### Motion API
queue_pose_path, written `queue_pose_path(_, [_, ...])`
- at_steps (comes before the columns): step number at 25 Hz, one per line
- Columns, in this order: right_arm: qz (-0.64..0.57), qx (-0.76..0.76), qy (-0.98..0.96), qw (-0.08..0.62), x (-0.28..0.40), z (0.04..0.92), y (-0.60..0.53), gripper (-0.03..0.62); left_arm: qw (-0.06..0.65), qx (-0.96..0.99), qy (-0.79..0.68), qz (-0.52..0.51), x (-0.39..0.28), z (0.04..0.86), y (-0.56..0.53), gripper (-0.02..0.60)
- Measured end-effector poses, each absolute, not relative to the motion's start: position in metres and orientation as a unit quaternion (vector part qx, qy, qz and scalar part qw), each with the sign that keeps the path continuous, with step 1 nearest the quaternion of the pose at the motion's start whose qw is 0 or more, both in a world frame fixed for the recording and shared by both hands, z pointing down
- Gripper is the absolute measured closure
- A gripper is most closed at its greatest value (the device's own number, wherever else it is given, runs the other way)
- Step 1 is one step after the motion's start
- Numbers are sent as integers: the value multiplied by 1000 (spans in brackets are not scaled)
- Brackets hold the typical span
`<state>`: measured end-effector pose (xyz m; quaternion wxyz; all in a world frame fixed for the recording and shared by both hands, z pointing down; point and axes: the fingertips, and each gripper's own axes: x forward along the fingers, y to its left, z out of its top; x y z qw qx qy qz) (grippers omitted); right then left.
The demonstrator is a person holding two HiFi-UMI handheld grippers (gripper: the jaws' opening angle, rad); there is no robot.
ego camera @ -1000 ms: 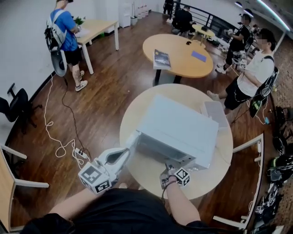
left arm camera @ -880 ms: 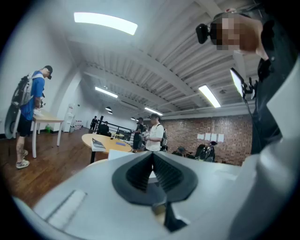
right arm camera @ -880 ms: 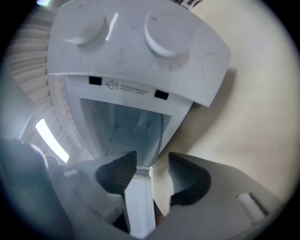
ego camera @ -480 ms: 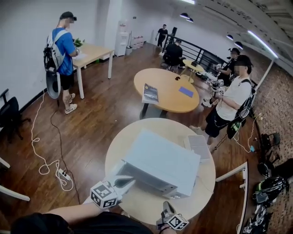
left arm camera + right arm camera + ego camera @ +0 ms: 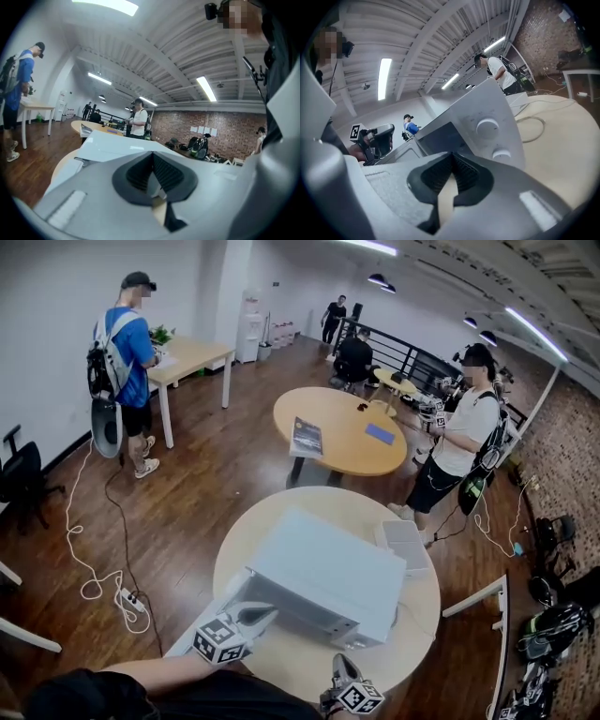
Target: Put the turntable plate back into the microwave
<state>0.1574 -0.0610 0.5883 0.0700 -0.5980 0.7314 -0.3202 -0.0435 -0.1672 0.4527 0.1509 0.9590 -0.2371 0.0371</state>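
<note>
**Left arm.** The bare left forearm (image 5: 141,673) enters from the bottom left of the head view and runs up and to the right. It carries the left gripper (image 5: 266,613) close to level. The gripper's tip is just beside the near left front corner of the microwave (image 5: 328,573); contact cannot be confirmed. In the left gripper view the two pads meet at their tips, with nothing between them: this gripper (image 5: 152,155) is closed and empty.

**Right arm.** Only the right gripper (image 5: 340,665) and its marker cube show, at the bottom edge of the head view. It points up the picture toward the right end of the microwave's front and stands apart from it, over the near rim of the round table (image 5: 424,610). The right gripper view shows its jaws pressed together on nothing: this gripper (image 5: 451,157) is likewise closed and empty.

**Microwave.** It sits on the round table, toward the person's side of centre. Its long axis runs from the left toward the lower right of the head view, and the front faces the person. In the right gripper view the front (image 5: 485,124) appears tilted, with a dark panel (image 5: 439,137) on the left and two round knobs (image 5: 488,126) to its right. Whether the door is open or shut cannot be determined. A cable (image 5: 530,130) lies looped on the tabletop beyond the knob end.

**Turntable plate.** It cannot be made out in any view.
</note>
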Motion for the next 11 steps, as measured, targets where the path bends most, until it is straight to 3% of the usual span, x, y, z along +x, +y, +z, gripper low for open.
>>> queue_pose_path(11, [-329,-604,720,91,182,601,-54,592,120,947,-293,50,-48,459,-190,575])
